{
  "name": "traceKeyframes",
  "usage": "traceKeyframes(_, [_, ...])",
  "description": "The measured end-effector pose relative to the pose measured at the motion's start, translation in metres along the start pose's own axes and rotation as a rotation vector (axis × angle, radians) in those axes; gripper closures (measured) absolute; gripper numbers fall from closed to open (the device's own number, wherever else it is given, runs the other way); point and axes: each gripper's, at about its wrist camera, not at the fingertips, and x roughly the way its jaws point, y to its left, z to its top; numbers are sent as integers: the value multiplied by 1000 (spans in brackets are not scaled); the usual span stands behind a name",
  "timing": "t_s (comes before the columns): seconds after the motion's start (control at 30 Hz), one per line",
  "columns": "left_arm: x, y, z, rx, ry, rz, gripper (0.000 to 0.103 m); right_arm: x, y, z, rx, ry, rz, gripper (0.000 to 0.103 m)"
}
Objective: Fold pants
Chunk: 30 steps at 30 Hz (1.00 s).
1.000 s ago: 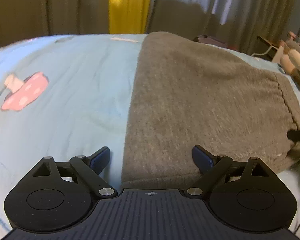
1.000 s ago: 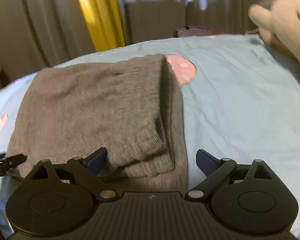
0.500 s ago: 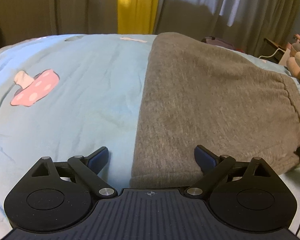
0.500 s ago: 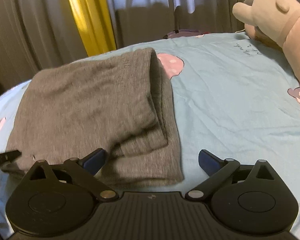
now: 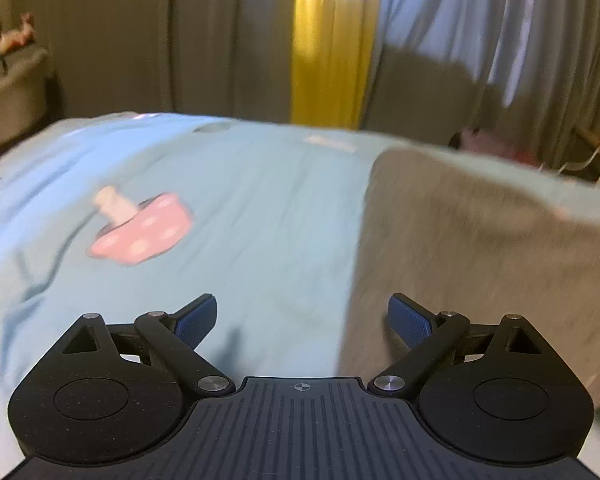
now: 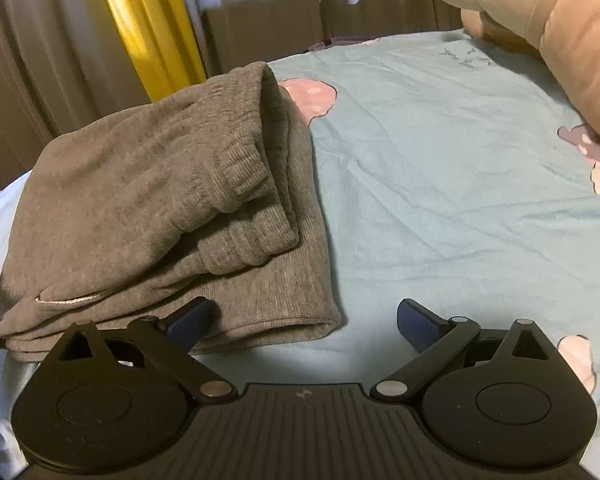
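Right wrist view: bedsheet [image 6: 440, 184], light blue w/ pink mushroom prints, carries the grey pants [image 6: 148, 200], already folded into a compact stack left of centre. Fold looks finished, approx.; next move is probably only smoothing. Right gripper [image 6: 302, 320] and left gripper [image 5: 302, 316] are both spread apart, holding nothing. Small handwriting on the sheet is not readable.

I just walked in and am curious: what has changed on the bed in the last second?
Both grippers, left and right, backed away from the folded pants, open and holding nothing. The left one also swung left, toward the sheet. The pants stayed folded in place.
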Motion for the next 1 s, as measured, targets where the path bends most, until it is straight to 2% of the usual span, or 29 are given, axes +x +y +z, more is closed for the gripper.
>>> traceKeyframes(0.13, [23,-23,25,12,19,-52,6,6,1,-1,-13,-26,5,4])
traceKeyframes(0.23, [51,-55,36,104,33,-55,6,9,-3,-2,-5,-62,28,4])
traceKeyframes(0.3, [76,-70,38,147,43,30,4,13,-6,-2,5,-80,42,4])
traceKeyframes(0.4, [95,-67,35,148,44,98,0,18,-8,-1,-6,-101,48,4])
traceKeyframes(0.53, [75,-66,28,210,-10,125,0,21,-12,-1,1,-112,60,4])
traceKeyframes(0.57, [64,-61,24,205,-8,100,0,22,-13,-1,3,-114,63,4])
traceKeyframes(0.67, [37,-40,5,153,58,-62,0,23,-15,-1,6,-123,70,4])
traceKeyframes(0.77, [19,-27,-24,118,113,-139,0,22,-14,-1,8,-122,69,4])
traceKeyframes(0.83, [23,-25,-46,145,166,-93,0,22,-13,0,3,-119,64,4])
traceKeyframes(0.87, [23,-23,-53,124,153,-95,0,21,-12,0,-3,-114,59,4])
traceKeyframes(0.93, [19,-20,-53,65,155,-85,0,15,-7,1,-4,-92,33,4])
traceKeyframes(1.0, [14,-20,-50,47,157,-75,0,-1,-4,5,11,-78,34,7])
